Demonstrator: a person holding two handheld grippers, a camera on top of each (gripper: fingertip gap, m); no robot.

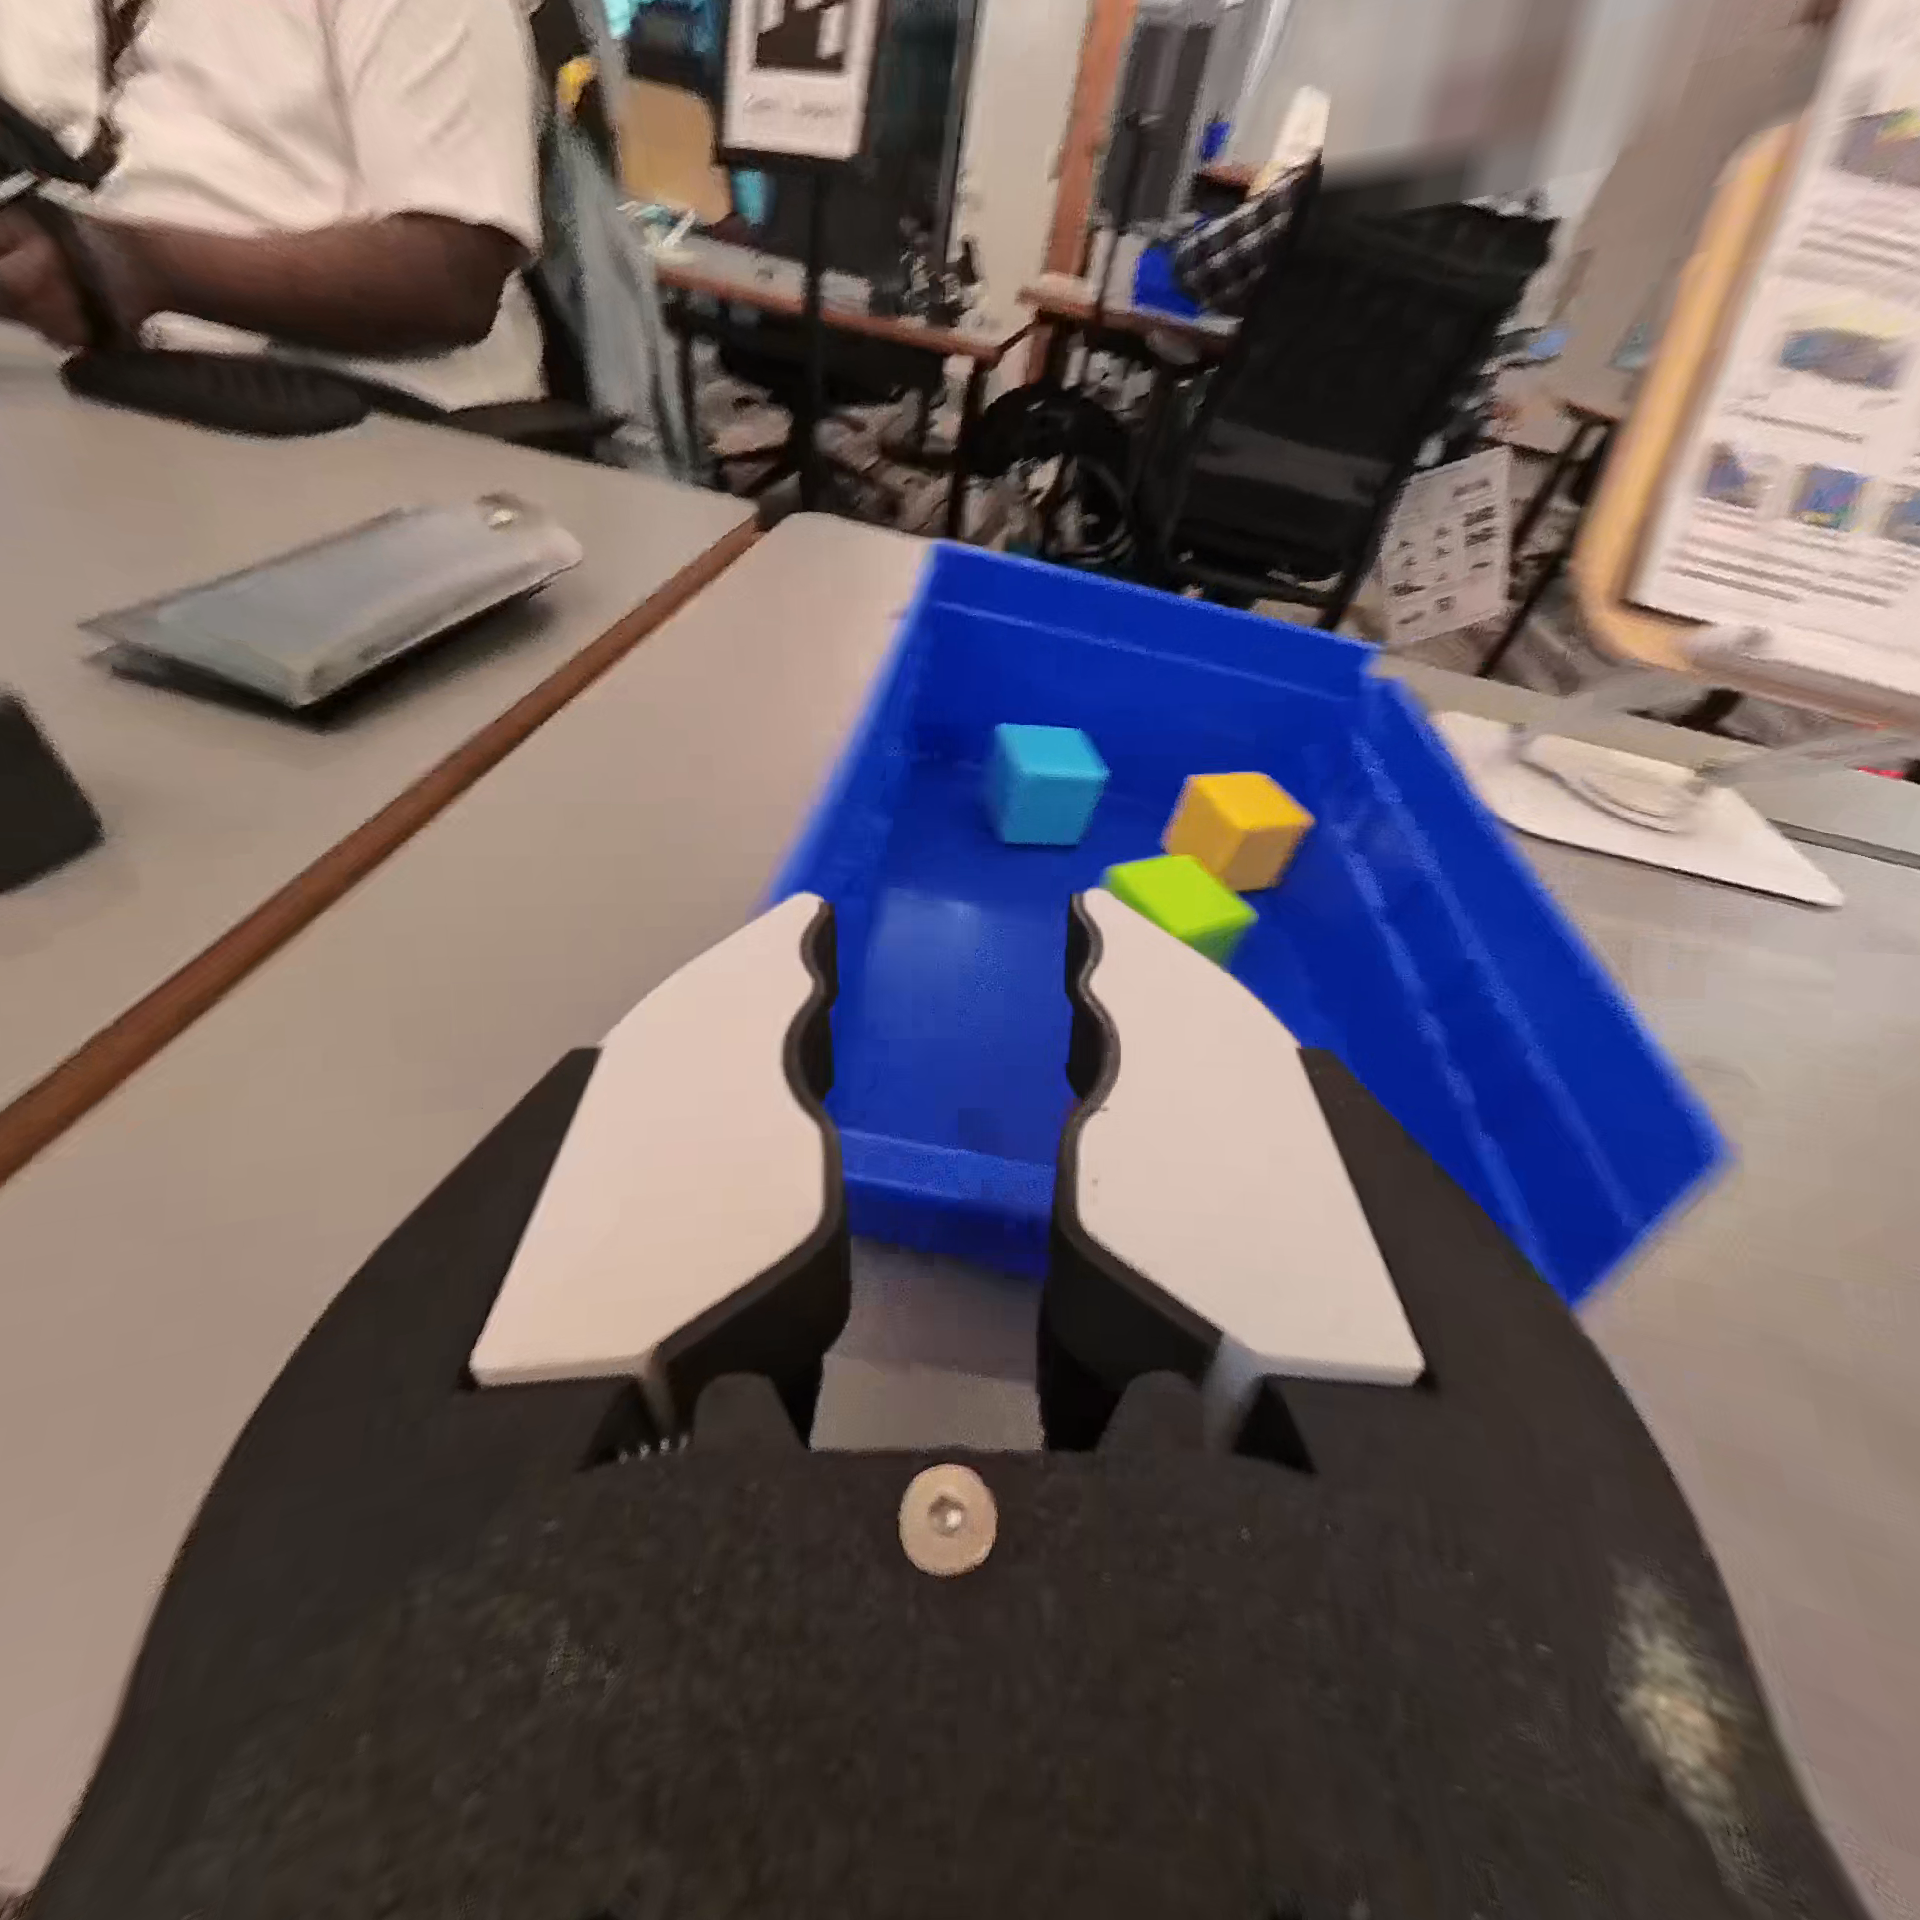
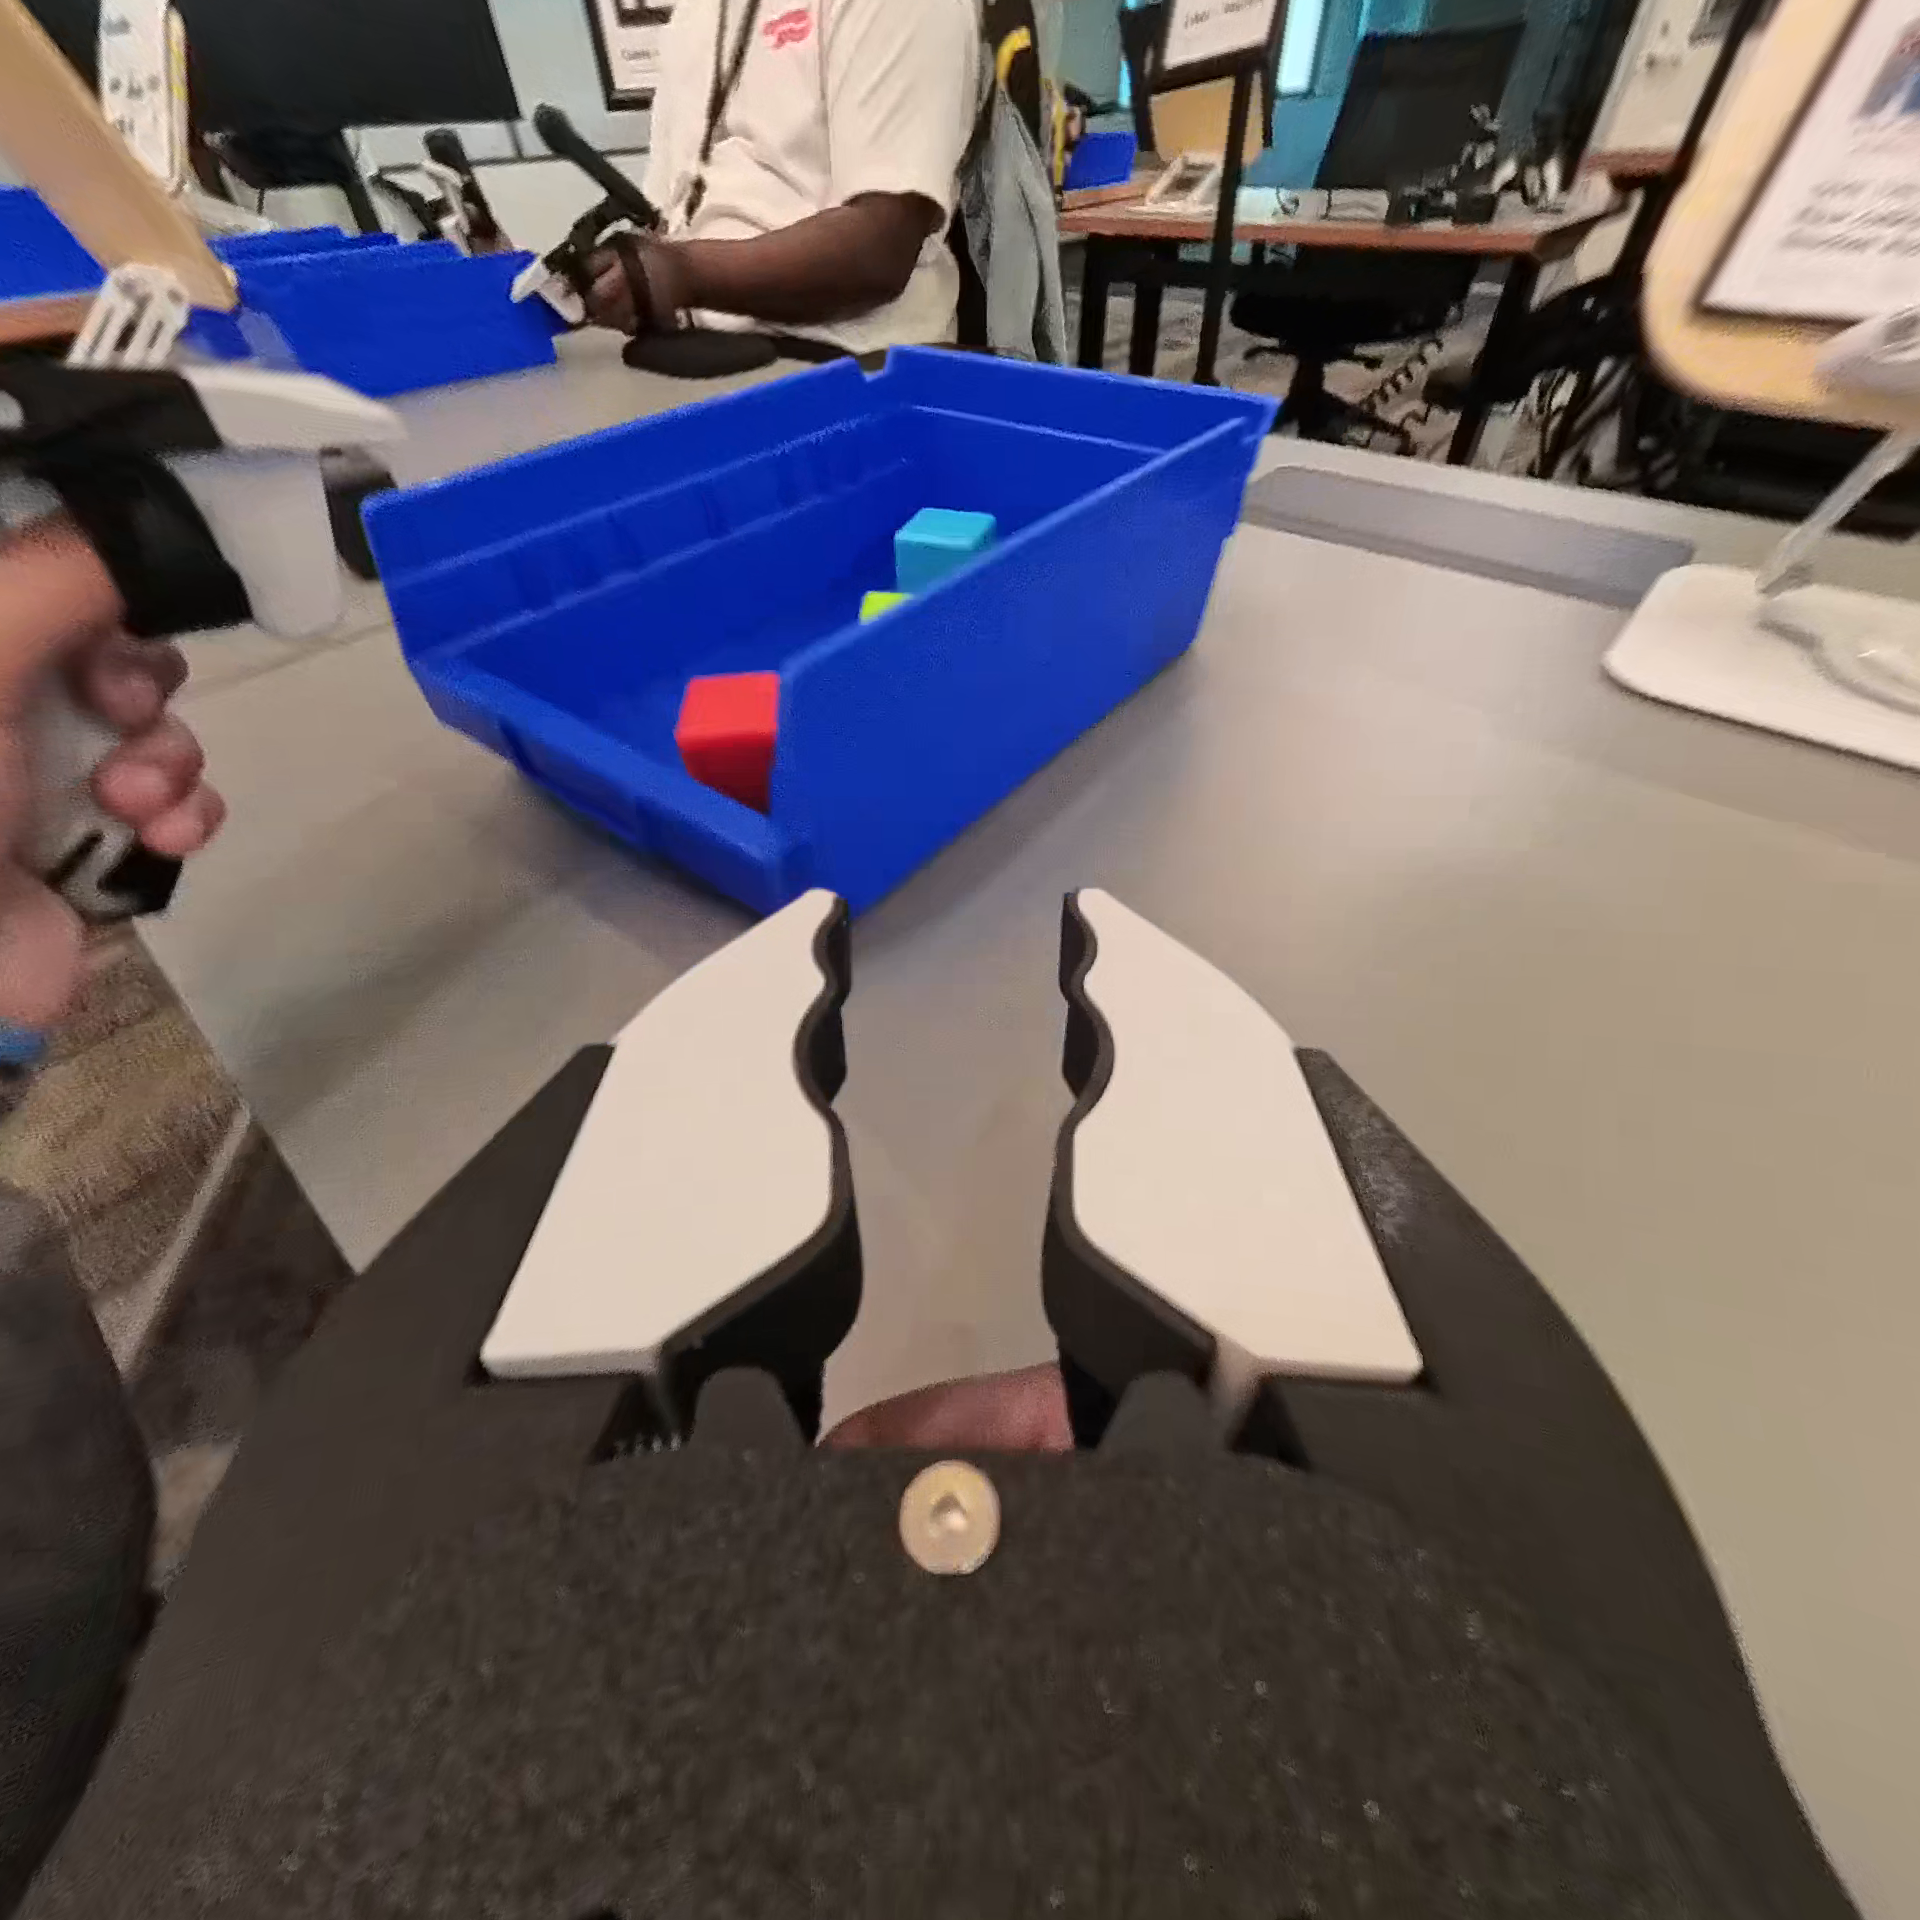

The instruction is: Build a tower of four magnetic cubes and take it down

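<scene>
Both the left claw [image 1: 948, 914] and right claw [image 2: 954, 909] are spread and empty. The green cube [image 1: 1184, 902] touches the yellow cube [image 1: 1238, 826] in the blue bin [image 1: 1455, 935]; their magnets may drag both up together.

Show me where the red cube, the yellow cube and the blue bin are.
red cube [image 2: 727, 732]: right wrist view, on its front face.
yellow cube [image 1: 1236, 826]: left wrist view, near its top front corner.
blue bin [image 2: 997, 707]: right wrist view, on its outer side wall.

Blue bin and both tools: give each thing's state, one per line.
Blue bin: upright on the table, holding loose cubes.
Light blue cube: loose in bin.
Yellow cube: loose in bin, unstacked.
Green cube: loose, by the yellow cube.
Red cube: loose at bin's low front.
Left tool: open, empty.
Right tool: open, empty.
</scene>
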